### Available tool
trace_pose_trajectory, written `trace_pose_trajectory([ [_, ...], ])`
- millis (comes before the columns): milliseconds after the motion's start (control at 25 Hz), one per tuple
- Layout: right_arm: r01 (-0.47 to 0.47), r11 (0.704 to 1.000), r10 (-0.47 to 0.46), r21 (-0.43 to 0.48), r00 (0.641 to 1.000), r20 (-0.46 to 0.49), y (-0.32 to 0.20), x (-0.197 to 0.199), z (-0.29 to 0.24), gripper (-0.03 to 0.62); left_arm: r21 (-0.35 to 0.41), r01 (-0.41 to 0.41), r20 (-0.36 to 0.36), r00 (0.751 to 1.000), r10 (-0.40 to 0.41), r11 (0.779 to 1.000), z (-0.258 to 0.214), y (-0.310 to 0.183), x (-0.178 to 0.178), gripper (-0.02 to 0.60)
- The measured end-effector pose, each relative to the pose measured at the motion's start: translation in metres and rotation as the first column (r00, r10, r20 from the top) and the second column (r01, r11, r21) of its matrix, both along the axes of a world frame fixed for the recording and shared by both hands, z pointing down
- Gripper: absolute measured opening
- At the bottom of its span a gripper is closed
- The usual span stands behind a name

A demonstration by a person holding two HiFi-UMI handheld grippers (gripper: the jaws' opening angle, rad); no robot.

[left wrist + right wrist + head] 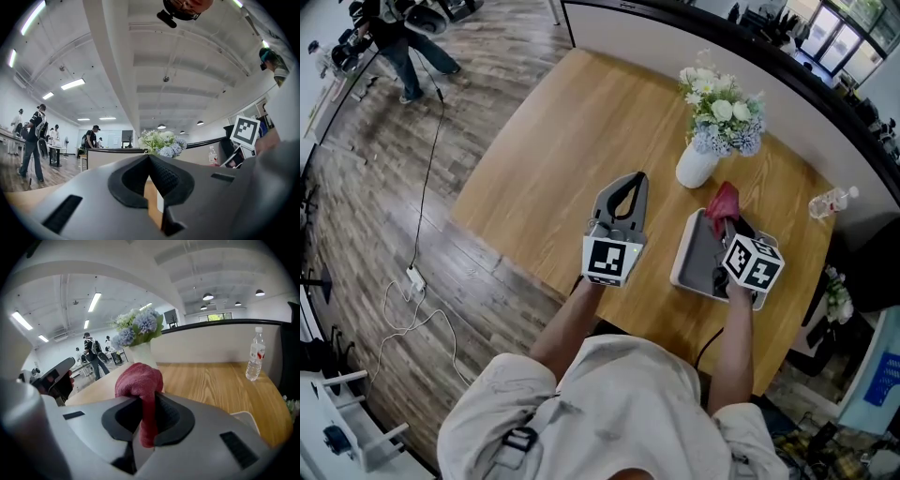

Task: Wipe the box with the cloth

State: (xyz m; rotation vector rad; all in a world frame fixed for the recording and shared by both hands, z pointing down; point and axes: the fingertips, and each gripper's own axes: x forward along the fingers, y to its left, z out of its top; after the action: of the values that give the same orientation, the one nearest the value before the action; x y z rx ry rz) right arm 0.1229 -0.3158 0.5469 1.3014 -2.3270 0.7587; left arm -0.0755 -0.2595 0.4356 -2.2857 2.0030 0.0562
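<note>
well, the wooden tabletop (572,141) carries it all. the box (686,246), a shallow open one with a pale rim and a grey inside, lies on its near right part, just in front of the white vase (696,166) of flowers. your left gripper (636,178) hangs over bare wood to the left of the box and apart from it, its jaws pressed together on nothing. your right gripper (727,225) is over the box, jaws pinching the red cloth (722,200). the cloth's bunched end stands out past the tips above the box's far edge; whether it touches the rim i cannot tell.

so you look to be at the start of the wiping step: cloth gripped and held at the box, no clear contact with it. next, i'd judge, you need to tip the right gripper down so the bunched end presses on the box, then drag it across without knocking the vase close behind. the box looks light and may slide, so the idle left gripper could brace its near rim.
</note>
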Motion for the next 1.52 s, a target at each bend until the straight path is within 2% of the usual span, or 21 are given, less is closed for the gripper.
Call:
trace_pose_trajectory([
  [200, 0.032, 0.993, -0.032, -0.117, 0.999, 0.000, 0.012, -0.011, 0.031, 0.064, -0.005, -0.001, -0.011, 1.000, 0.001, 1.000, 0.005, 0.003, 0.000, 0.011],
  [360, 0.066, 0.977, -0.085, -0.204, 0.993, -0.088, 0.025, -0.020, 0.063, 0.064, -0.007, -0.001, -0.016, 1.000, 0.001, 1.000, 0.006, 0.003, -0.001, 0.010],
  [600, 0.088, 0.986, -0.116, -0.141, 0.972, -0.207, 0.026, -0.026, 0.070, 0.064, -0.017, -0.006, -0.027, 1.000, 0.005, 1.000, 0.011, 0.002, 0.002, 0.010],
  [1280, 0.102, 0.980, -0.127, -0.169, 0.982, -0.143, 0.026, -0.023, 0.070, 0.064, -0.019, -0.024, -0.021, 0.999, 0.024, 1.000, 0.010, -0.002, 0.007, 0.011],
  [1520, 0.088, 0.982, -0.116, -0.168, 0.980, -0.163, 0.025, -0.010, 0.068, 0.064, -0.016, -0.035, -0.016, 0.999, 0.035, 0.999, 0.007, -0.002, 0.011, 0.011],
])
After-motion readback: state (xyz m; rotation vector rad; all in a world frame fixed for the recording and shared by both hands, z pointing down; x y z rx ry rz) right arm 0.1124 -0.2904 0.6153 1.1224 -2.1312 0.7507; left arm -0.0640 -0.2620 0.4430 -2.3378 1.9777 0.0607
